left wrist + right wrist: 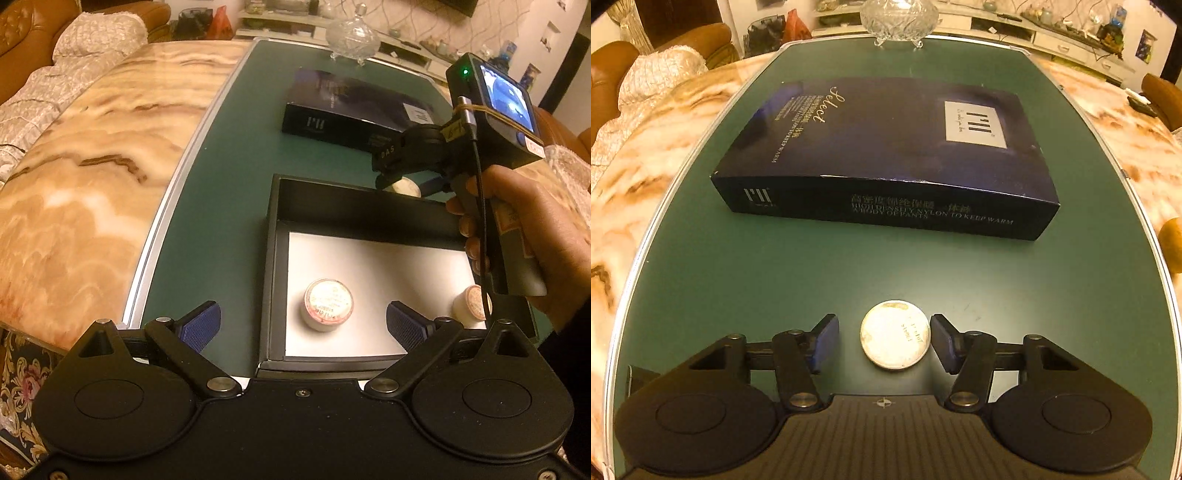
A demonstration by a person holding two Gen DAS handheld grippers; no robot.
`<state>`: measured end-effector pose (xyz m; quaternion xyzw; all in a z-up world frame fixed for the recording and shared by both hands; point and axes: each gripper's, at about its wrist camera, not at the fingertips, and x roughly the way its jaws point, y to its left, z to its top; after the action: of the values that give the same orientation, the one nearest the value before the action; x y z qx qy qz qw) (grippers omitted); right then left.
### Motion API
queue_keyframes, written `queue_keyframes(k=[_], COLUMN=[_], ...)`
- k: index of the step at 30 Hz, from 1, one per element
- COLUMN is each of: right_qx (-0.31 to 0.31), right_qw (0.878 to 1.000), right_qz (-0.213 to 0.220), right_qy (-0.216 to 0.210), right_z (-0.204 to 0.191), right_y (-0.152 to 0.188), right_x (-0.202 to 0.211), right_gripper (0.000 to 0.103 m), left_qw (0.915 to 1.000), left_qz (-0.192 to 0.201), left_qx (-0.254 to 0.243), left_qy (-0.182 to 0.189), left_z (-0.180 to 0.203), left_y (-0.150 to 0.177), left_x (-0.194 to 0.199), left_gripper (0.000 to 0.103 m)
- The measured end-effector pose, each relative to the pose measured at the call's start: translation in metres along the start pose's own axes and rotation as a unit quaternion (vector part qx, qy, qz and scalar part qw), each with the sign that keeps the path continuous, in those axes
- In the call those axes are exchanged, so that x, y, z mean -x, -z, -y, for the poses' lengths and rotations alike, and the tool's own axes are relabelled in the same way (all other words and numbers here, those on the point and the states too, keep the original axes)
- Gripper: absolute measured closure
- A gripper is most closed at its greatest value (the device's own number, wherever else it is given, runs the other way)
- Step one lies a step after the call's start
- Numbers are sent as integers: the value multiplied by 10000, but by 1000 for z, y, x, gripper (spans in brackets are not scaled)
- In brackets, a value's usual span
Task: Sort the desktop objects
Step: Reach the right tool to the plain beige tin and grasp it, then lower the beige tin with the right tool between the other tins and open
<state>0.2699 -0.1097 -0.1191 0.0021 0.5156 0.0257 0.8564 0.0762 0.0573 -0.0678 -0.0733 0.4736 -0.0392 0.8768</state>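
An open black box with a white floor lies on the green mat. Two small white round jars sit in it: one near the middle, one at the right. My left gripper is open and empty, above the box's near edge. My right gripper is open, its fingers on either side of a third round jar on the mat, with a gap on the left side. In the left wrist view the right gripper is just beyond the box's far wall, over that jar.
A large dark blue flat carton lies on the mat beyond the jar, also in the left wrist view. A glass lidded bowl stands at the mat's far end. Marble table top flanks the green mat.
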Motion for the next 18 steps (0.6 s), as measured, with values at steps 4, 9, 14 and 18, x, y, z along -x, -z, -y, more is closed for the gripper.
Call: queue_keyframes(k=[4, 9, 14, 18], right_qx=[-33, -143, -205, -30], right_qw=[10000, 9999, 9993, 9984], right_qz=[-58, -38, 145, 364], right_qy=[30, -25, -274, -420], right_z=[2, 6, 10, 8], right_y=[-1, 0, 2, 13], right_x=[-3, 0, 27, 68], right_gripper=[58, 58, 58, 58], left_qw=[10000, 10000, 9999, 9997], left_qz=[-20, -20, 8, 39], left_qx=[2, -11, -29, -9], left_qy=[2, -60, -161, -254], left_z=[0, 1, 0, -1], left_y=[2, 3, 4, 6], left_x=[2, 3, 9, 16], left_gripper=[5, 5, 5, 5])
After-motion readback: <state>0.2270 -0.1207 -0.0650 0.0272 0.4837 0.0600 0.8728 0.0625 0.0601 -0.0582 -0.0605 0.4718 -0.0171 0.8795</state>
